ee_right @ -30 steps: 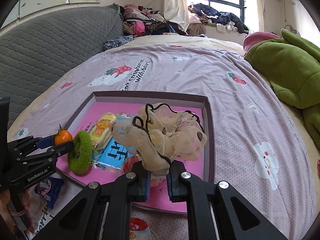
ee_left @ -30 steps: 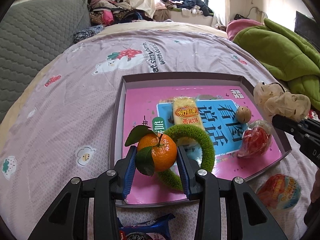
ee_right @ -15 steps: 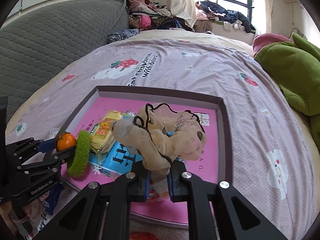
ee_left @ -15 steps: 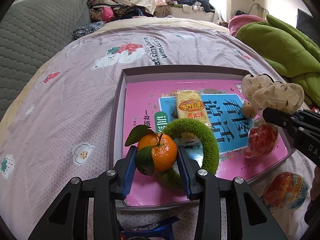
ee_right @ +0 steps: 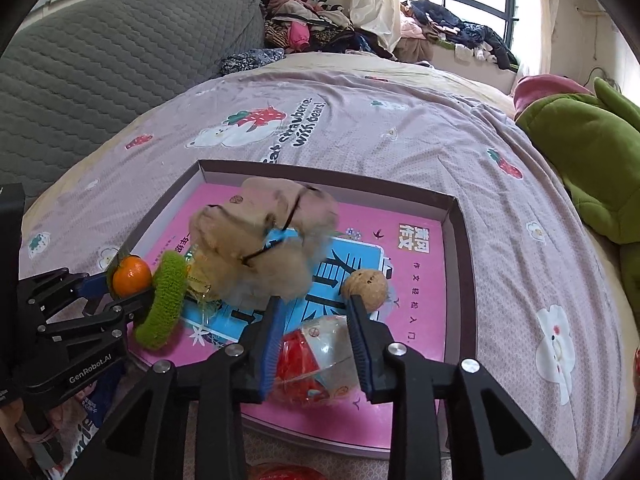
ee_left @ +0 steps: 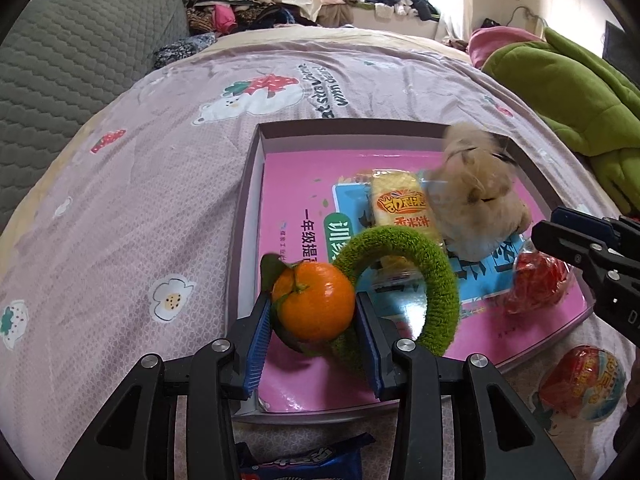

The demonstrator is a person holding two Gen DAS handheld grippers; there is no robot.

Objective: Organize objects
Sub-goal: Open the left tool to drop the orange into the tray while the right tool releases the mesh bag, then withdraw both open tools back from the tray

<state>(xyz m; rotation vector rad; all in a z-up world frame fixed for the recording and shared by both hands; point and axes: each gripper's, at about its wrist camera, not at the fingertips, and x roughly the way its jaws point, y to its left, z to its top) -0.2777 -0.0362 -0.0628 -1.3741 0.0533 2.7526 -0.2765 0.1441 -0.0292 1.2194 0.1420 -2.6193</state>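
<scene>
Two claws: left [ee_left: 316, 316] grips tangerine [ee_left: 316, 304], right [ee_right: 314, 330] opening

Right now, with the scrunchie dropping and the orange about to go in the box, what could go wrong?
The right gripper is opening and the beige scrunchie looks blurred, mid-fall; it may land on the snack packet or walnut. The left gripper holds the orange right against the green hair tie; releasing there could roll it onto the tie. The two grippers sit close over the box and might collide.
</scene>
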